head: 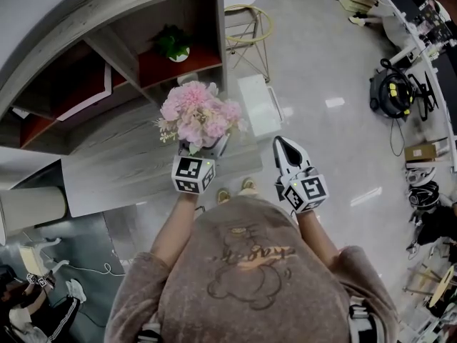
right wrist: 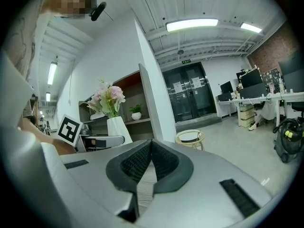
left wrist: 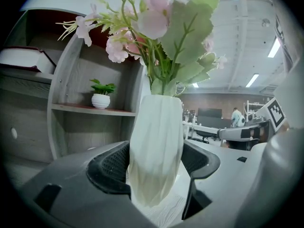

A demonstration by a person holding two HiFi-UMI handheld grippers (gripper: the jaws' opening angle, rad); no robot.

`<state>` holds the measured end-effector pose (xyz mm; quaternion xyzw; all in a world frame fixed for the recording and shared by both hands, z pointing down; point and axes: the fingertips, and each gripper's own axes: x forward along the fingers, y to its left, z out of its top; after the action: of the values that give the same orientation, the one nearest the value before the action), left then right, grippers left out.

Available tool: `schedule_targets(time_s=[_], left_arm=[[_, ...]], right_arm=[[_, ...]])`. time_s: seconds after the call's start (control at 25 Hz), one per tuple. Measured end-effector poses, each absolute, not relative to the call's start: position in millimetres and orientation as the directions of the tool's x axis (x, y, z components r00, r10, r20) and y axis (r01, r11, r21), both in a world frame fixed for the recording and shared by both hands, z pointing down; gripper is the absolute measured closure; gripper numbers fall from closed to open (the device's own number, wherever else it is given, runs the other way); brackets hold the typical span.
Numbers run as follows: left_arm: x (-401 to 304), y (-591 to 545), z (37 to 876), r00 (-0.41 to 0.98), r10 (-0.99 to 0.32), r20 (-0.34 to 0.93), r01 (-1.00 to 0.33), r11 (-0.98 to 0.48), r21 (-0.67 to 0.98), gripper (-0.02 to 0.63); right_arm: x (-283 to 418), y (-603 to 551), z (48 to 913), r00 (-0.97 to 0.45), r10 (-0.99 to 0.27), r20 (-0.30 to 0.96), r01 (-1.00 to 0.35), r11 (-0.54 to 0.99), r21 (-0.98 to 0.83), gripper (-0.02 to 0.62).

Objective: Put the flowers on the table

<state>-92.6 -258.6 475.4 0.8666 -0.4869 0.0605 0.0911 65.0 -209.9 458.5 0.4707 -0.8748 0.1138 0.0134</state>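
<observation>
A bunch of pink flowers (head: 198, 113) stands in a white ribbed vase (left wrist: 156, 146). My left gripper (head: 200, 148) is shut on the vase, its black pads (left wrist: 107, 167) pressing both sides, and holds it upright over the grey wood table (head: 121, 159). In the right gripper view the flowers (right wrist: 108, 98) and the vase (right wrist: 118, 129) show at the left, beside the left gripper's marker cube. My right gripper (head: 284, 147) is shut with nothing between its jaws, to the right of the table's edge.
A curved shelf unit (head: 136, 41) behind the table holds a small potted plant (head: 173, 43) and a book (left wrist: 23, 58). A round gold-framed stool (head: 246, 23) stands on the floor beyond. Desks, a vacuum (head: 391, 91) and boxes lie at the far right.
</observation>
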Motion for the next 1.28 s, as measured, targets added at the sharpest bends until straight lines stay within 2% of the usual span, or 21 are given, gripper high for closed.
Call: schedule_targets(time_s=[0.56, 1.28], left_arm=[[-62, -304, 529, 0.535, -0.811, 0.237, -0.839, -0.542, 0.044, 0.261], [-46, -333, 579, 0.53, -0.798, 0.287, -0.841, -0.537, 0.059, 0.261]], right_arm=[[95, -225, 465, -0.567, -0.805, 0.175, -0.823, 0.544, -0.166, 0.604], [123, -244, 478, -0.519, -0.826, 0.222, -0.855, 0.494, -0.159, 0.604]])
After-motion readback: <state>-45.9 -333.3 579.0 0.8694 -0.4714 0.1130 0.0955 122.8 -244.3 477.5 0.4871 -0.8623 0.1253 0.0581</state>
